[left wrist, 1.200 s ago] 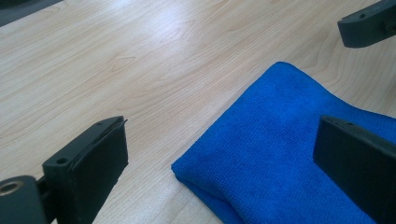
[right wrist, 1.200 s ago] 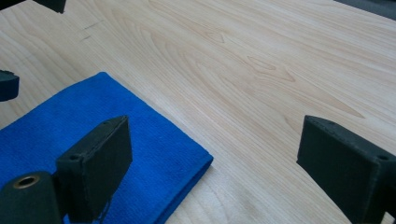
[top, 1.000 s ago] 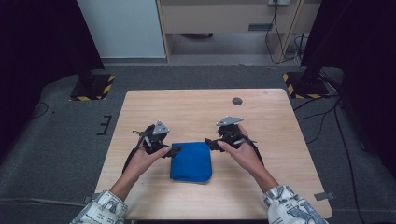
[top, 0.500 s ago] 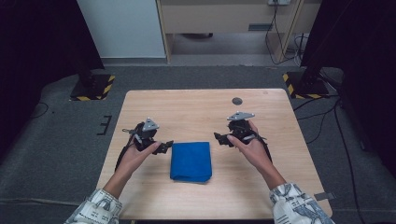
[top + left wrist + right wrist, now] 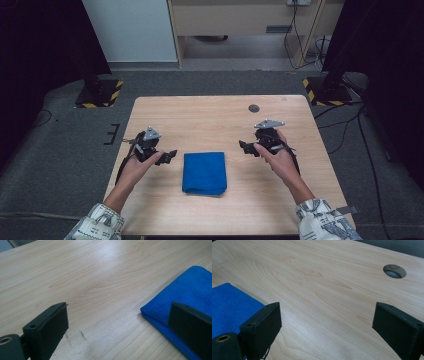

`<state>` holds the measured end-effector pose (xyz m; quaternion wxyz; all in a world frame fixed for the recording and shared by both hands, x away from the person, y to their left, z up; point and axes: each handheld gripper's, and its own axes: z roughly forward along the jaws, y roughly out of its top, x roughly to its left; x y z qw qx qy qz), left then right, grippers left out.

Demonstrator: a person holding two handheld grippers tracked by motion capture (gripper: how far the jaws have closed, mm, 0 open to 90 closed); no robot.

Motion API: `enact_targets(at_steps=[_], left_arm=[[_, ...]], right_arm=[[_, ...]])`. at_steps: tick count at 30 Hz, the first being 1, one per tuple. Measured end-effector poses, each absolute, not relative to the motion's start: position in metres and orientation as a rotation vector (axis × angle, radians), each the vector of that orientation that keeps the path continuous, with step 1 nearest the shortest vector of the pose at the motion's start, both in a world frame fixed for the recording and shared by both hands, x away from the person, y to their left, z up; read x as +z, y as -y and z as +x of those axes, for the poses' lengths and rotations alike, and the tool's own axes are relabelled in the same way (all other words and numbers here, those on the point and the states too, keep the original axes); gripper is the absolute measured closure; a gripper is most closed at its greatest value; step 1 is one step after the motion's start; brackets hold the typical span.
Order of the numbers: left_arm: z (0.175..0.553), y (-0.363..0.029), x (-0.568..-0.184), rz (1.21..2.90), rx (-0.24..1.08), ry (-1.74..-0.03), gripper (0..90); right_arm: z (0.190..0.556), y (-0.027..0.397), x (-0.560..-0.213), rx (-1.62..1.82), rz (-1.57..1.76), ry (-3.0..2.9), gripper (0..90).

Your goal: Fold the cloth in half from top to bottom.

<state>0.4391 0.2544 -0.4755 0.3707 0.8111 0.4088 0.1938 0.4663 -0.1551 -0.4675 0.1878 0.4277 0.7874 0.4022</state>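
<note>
A folded blue cloth [image 5: 204,172] lies flat on the wooden table [image 5: 215,117], near the front middle. My left gripper [image 5: 169,155] hovers just left of it, open, with nothing between its jaws. In the left gripper view the cloth [image 5: 185,292] shows at the right, behind the right jaw. My right gripper [image 5: 245,147] is held to the right of the cloth, a short gap away, also open and holding nothing. In the right gripper view the cloth [image 5: 232,307] shows at the left, partly behind the left jaw.
A round cable hole [image 5: 254,108] sits in the table's far right part, also seen as the hole [image 5: 394,271] in the right gripper view. Dark stands with yellow-black striped bases [image 5: 100,94] flank the table on grey carpet. A cabinet stands behind.
Both grippers have drawn outward from the cloth's left and right sides, the left one leftward and the right one rightward. The cloth now lies flat and untouched.
</note>
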Motion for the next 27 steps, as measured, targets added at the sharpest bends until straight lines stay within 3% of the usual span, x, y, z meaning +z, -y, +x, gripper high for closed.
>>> enact_targets(at_steps=[27], left_arm=[[0.438,-0.286,-0.491,2.08,0.506,-1.139,3.2]], right_arm=[[0.453,0.242,-0.489,1.08,1.359,-2.108,8.1]])
